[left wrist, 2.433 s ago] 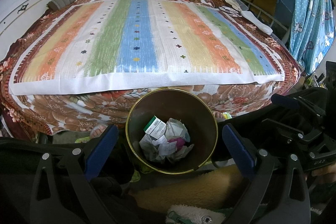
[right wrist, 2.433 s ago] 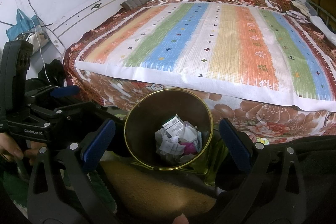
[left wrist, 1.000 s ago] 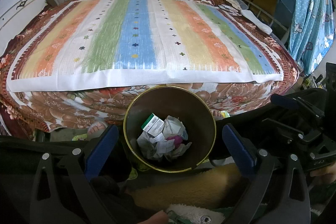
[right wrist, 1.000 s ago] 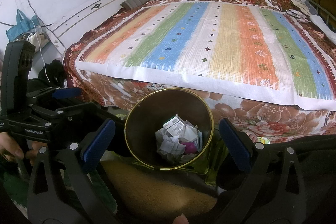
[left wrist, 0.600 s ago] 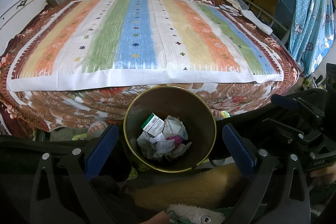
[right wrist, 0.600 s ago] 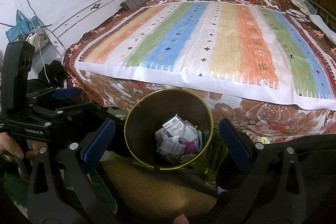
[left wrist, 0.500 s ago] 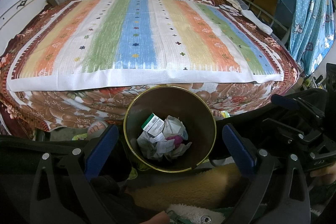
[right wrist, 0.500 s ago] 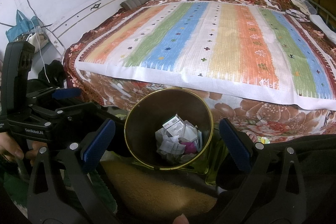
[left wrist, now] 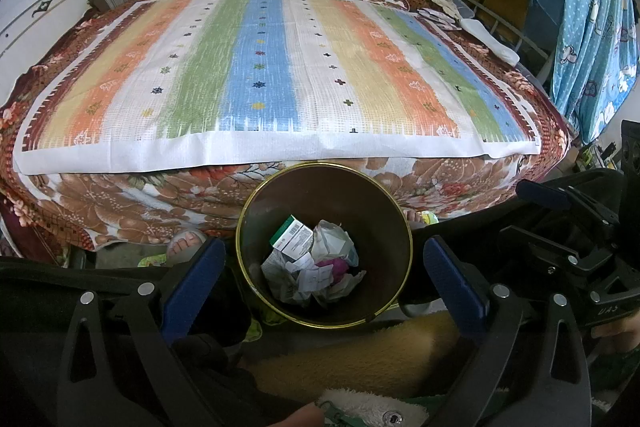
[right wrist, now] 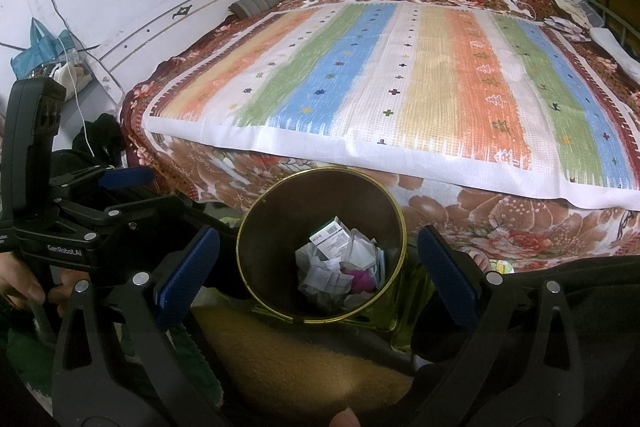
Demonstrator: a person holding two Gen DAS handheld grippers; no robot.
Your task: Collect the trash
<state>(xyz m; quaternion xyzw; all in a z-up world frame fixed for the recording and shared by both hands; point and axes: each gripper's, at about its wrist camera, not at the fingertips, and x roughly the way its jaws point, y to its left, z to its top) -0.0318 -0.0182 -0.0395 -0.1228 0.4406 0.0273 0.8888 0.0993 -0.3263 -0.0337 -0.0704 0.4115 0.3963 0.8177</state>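
Standing at the foot of the bed (left wrist: pixel 280 75), I note the brown, gold-rimmed waste bin (left wrist: pixel 394 223) on the floor against the mattress edge, directly ahead of and below both tools, holding a green-and-white carton (left wrist: pixel 291 238) and crumpled paper and wrappers (left wrist: pixel 320 275). The left gripper (left wrist: pixel 322 277) and right gripper (right wrist: pixel 310 269) both have their fingers spread wide and hold nothing, each framing the bin's mouth, with neither plainly the nearer. No loose litter shows on the striped mat (right wrist: pixel 400 75), so in my judgement collection is near complete and any next move depends on locating a further piece.
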